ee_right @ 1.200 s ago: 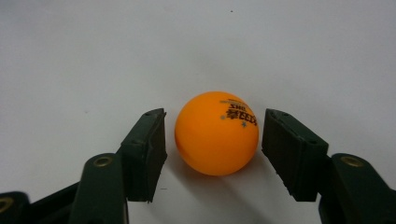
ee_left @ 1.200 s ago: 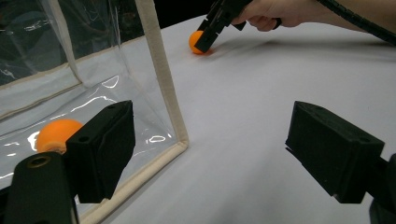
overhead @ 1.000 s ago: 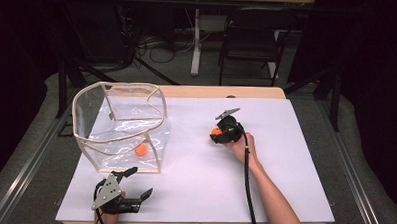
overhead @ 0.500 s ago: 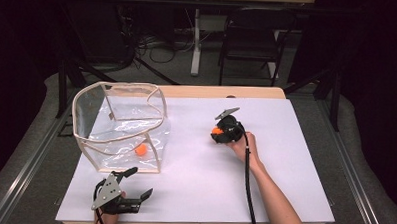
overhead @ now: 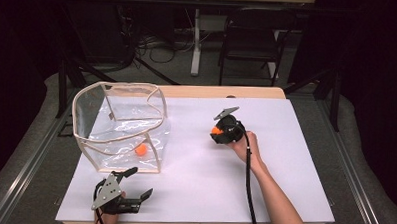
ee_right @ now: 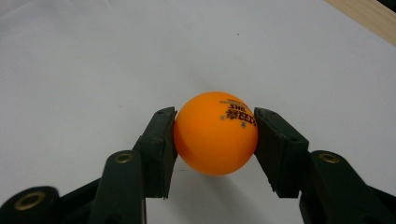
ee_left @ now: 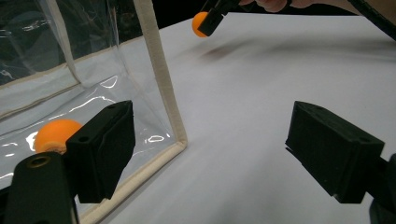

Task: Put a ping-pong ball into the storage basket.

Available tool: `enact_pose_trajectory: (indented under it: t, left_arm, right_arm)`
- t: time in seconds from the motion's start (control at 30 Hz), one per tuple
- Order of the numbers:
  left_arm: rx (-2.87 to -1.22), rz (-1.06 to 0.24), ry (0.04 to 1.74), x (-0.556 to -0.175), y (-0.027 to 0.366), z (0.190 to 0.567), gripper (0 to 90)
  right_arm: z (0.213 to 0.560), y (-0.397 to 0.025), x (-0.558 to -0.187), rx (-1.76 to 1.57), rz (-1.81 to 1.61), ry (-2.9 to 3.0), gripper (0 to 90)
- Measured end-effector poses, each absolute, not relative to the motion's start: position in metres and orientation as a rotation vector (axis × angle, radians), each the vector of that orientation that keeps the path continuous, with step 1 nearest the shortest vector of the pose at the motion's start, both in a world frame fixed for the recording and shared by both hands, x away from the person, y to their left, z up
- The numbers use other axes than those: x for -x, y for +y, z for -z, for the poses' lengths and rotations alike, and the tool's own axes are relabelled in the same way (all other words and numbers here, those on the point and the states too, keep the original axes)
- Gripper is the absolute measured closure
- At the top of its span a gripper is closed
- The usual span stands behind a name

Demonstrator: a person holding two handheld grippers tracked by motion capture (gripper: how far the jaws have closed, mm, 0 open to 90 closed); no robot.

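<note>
My right gripper [overhead: 217,132] is shut on an orange ping-pong ball [ee_right: 215,132] with black print, held just over the white table near its middle; the same ball [ee_left: 200,24] shows far off in the left gripper view. A clear plastic bag [overhead: 121,124] with beige trim stands open at the left, and a second orange ball [overhead: 141,149] lies inside it near the front corner, also seen as the ball [ee_left: 53,134] behind my left jaw. My left gripper [overhead: 140,184] rests open near the front edge, just in front of the bag, holding nothing.
The white table top [overhead: 285,160] stretches wide to the right of the hand. A wooden strip [overhead: 222,91] runs along its far edge. A chair [overhead: 251,49] and cables stand on the floor beyond.
</note>
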State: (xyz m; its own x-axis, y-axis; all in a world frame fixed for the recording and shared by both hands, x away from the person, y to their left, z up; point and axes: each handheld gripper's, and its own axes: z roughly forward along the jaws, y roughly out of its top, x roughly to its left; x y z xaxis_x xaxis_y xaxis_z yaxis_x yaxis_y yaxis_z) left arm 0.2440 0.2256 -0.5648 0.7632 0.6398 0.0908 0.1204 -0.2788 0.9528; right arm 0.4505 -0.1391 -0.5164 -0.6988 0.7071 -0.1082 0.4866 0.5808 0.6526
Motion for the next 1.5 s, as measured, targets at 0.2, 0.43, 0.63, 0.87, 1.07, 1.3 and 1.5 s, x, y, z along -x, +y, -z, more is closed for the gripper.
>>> enact_pose_trajectory:
  t: [0.2, 0.43, 0.63, 0.87, 1.07, 1.3, 1.5]
  left_arm:
    - [-1.812, -0.566, 0.588, -0.244, 0.226, 0.565, 15.7]
    - [-1.811, -0.565, 0.588, -0.244, 0.226, 0.565, 15.7]
    - [-1.81, -0.566, 0.588, -0.244, 0.226, 0.565, 15.7]
    - [-1.812, -0.567, 0.59, -0.244, 0.226, 0.565, 15.7]
    - [-1.81, -0.566, 0.59, -0.244, 0.226, 0.565, 15.7]
    - [-1.806, -0.565, 0.593, -0.244, 0.226, 0.565, 15.7]
    - [-1.806, -0.565, 0.592, -0.244, 0.226, 0.565, 15.7]
  right_arm:
    - [0.508, -0.137, -0.446, -0.931, -0.825, 2.465, 50.3]
    - [0.496, -0.139, -0.441, -0.909, -0.833, 2.454, 50.3]
    - [0.485, -0.138, -0.436, -0.886, -0.815, 2.454, 50.4]
    - [0.473, -0.135, -0.43, -0.854, -0.817, 2.456, 50.4]
    - [0.465, -0.135, -0.427, -0.836, -0.819, 2.456, 50.4]
    - [0.455, -0.132, -0.424, -0.818, -0.825, 2.453, 50.4]
    - [0.449, -0.131, -0.421, -0.804, -0.828, 2.451, 50.4]
